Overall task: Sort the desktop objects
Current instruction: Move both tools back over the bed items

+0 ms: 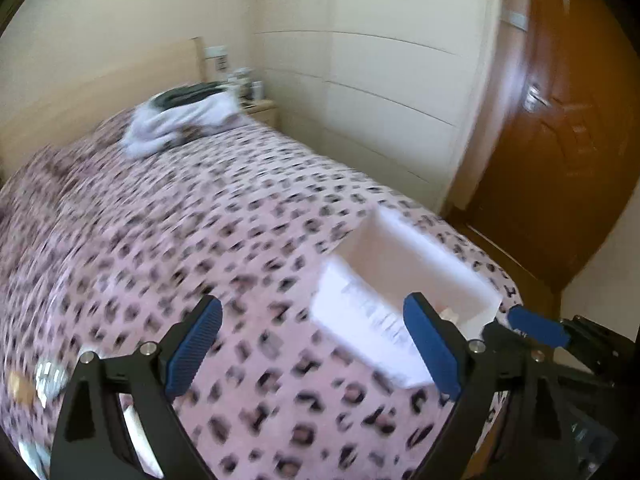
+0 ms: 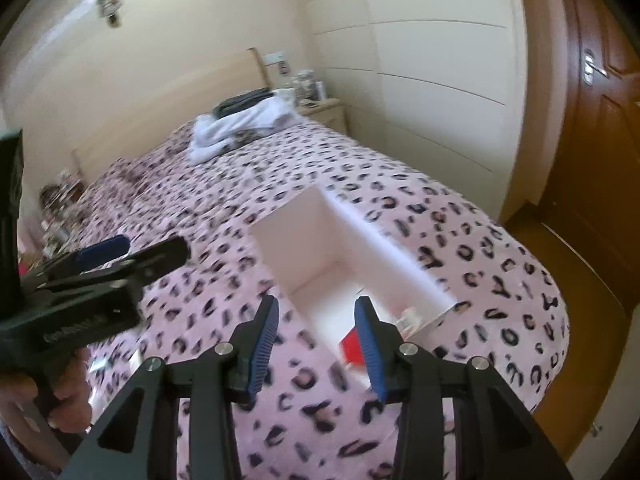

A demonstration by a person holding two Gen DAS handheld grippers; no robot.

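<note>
- Left hand-held gripper [image 1: 312,354]: jaws spread wide, nothing between them, above the bed [image 1: 160,216].
- Right hand-held gripper [image 2: 316,344]: jaws partly apart, empty, over the near end of the box.
- White box [image 2: 384,248]: open-topped, on the leopard-print bed, long axis running away from the grippers.
- Red item [image 2: 352,348]: inside the box, near end.

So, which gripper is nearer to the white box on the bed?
Right. The right gripper hangs just over the near corner of the white box, jaws open and empty. The left gripper is beside the box, out over the bedspread, also open.
</note>
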